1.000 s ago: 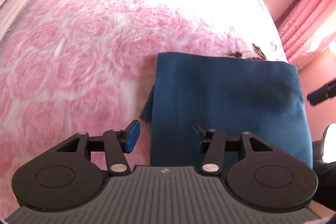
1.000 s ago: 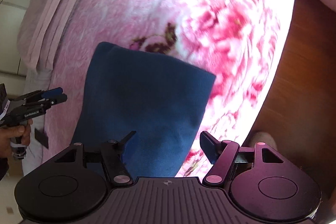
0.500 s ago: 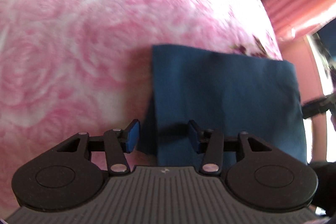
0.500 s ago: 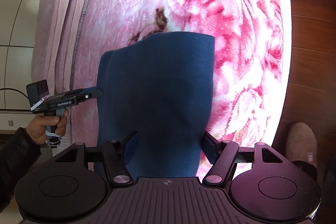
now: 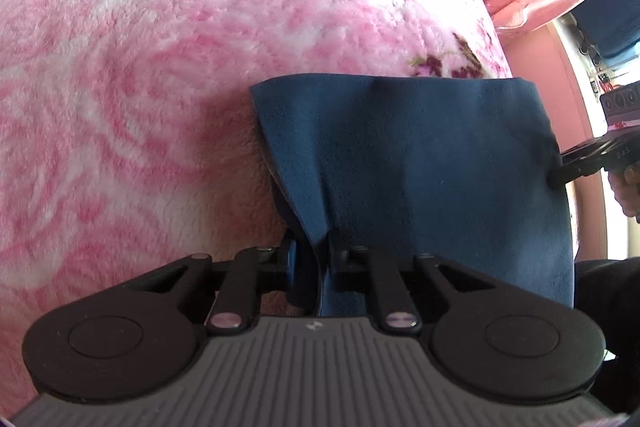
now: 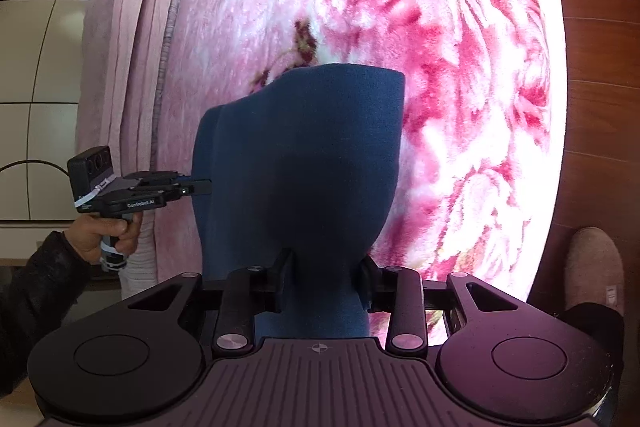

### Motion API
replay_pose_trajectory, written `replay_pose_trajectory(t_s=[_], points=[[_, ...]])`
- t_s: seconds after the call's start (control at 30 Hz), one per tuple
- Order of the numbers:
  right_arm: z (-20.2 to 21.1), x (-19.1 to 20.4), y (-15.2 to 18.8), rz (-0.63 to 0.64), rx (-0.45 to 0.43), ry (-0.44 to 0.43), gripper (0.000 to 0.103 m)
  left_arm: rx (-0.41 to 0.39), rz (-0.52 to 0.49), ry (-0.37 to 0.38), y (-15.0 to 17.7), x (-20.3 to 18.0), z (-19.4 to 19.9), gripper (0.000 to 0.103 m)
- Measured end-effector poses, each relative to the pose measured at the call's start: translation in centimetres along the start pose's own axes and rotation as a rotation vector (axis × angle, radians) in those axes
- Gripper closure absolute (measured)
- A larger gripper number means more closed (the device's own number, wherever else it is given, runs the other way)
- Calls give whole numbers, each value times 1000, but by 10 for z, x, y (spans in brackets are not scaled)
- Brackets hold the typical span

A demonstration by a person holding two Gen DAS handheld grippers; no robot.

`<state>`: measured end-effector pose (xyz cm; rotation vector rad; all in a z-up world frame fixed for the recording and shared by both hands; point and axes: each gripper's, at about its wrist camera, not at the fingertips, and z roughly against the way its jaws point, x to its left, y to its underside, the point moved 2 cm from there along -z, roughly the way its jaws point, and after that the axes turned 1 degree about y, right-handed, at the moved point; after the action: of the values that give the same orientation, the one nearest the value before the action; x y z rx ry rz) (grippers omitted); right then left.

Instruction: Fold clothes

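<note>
Blue cloth (image 5: 420,163) lies already folded into a neat rectangle on the pink flowered blanket (image 5: 160,67), and we judge the job to be partway through — at least one fold looks made, with layered edges showing at the corner nearest our left gripper (image 5: 312,263). That gripper's jaws are closing, and the near left corner of the cloth is pinched up between them, the fabric rising into a small ridge just ahead of the fingers. Our right gripper (image 6: 324,283) is closing too, with the near edge of the same cloth gathered between its jaws; in its own view the pads look to press on the fabric from both sides, though the shadow there makes the contact hard to confirm. From the right wrist view we see the left gripper held in a hand (image 6: 108,233) off to the left, its tip at the cloth's side edge; from the left wrist view the right gripper shows at the far right, touching the opposite edge. So both near corners seem taken. What is left, as we read it, is to lift this near edge and carry it away from us over the far edge — then smooth the smaller bundle. No other garment shows in these views.
</note>
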<state>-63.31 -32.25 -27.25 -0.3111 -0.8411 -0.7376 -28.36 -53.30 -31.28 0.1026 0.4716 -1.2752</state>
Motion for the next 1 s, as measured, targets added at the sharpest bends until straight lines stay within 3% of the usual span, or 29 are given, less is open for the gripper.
replay_pose_trajectory(t_s=[0.07,0.1,0.17,0.3,0.4,0.53,0.67,0.77,0.87,1.0], points=[[-4,-4,-1,-13,-3,6,69,-12,-3,-8,0,-2,2,93],[-5,-4,-2,-22,-5,13,79,-22,-1,-14,1,-5,5,96],[-4,1,-2,-28,-1,32,87,-65,8,-23,5,-9,17,97],[14,29,-8,22,0,-2,92,-166,32,-33,14,-19,52,97],[33,72,-21,119,-34,-48,94,-261,34,-74,18,-32,94,97],[62,135,-43,268,-97,-111,94,-459,50,-128,15,-51,174,97],[113,210,-61,488,-221,-156,94,-672,19,-197,16,-82,265,97],[152,260,-48,666,-311,-166,94,-825,-18,-242,24,-113,326,97],[188,303,-28,833,-393,-171,94,-916,-47,-282,46,-146,358,97],[194,311,20,960,-419,-148,94,-967,-34,-305,87,-175,366,97]])
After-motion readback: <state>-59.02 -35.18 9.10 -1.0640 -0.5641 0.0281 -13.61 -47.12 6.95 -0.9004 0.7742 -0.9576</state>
